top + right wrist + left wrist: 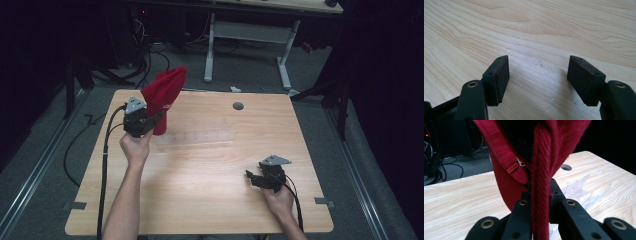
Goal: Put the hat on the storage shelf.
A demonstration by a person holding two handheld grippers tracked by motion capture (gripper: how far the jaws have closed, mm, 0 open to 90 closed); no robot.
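Left gripper point(150, 121) has its jaws clamped on a thick seam of the red cap point(165, 95), held up over the far-left part of the wooden table point(210, 165). In the left gripper view the woven edge of the cap point(541, 182) runs straight down between the jaws. Right gripper point(254, 178) sits low near the right front, jaws spread wide, holding nothing. Fabric looks soft, light and floppy; I'd say the stitched band or brim is the firmest place to grip
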